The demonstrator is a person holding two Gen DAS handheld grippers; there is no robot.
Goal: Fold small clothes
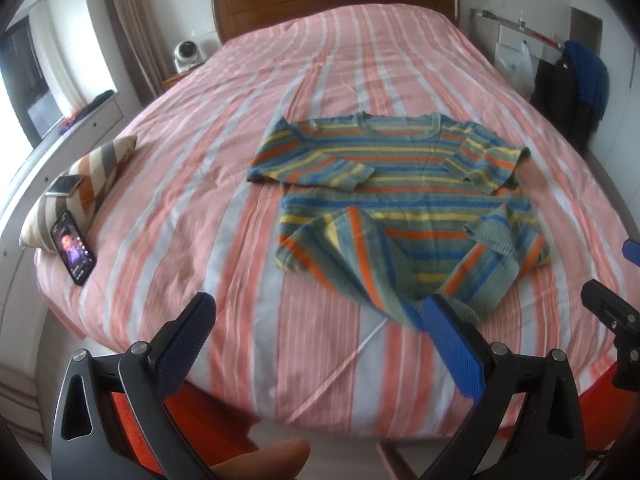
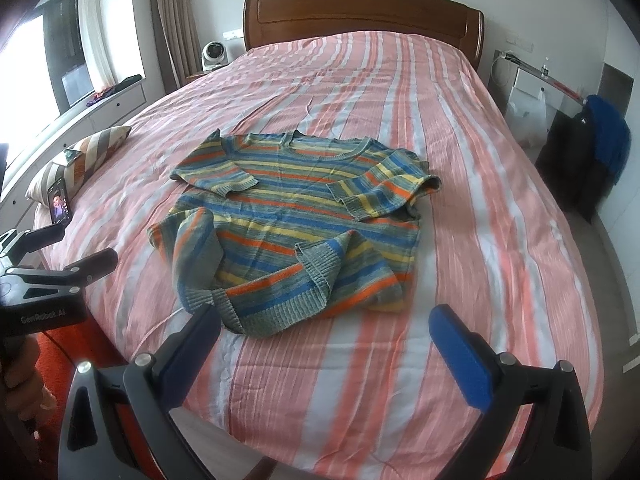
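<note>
Blue-padded fingers (image 1: 452, 344) of the left gripper (image 1: 316, 320) spread wide, holding nothing, hovering over the near edge of the bed (image 1: 180, 168) with the right-hand pad just in front of the sweater's hem. Right gripper (image 2: 332, 332) likewise spread wide and empty, its fingers (image 2: 460, 356) poised above the striped bedcover (image 2: 480, 200), just short of the garment. Both tools held low and level, pointed toward the wooden headboard (image 2: 360, 16); part of a hand (image 1: 264, 460) blurred at the bottom of the left view, possibly a thumb. Striped sweater (image 2: 296, 216) spread flat mid-bed, neckline toward the headboard, both sleeves folded in across the chest, the lower hem rumpled and partly turned up at two corners. Off to the left, a patterned cushion (image 1: 88, 184) at the bed's edge, a lit phone (image 1: 74, 252) propped against it, a second phone (image 1: 64, 186) resting on top. Small white fan (image 2: 214, 56) on the nightstand beside the headboard. Dark and blue clothes (image 2: 600, 152) draped over furniture at far right.
</note>
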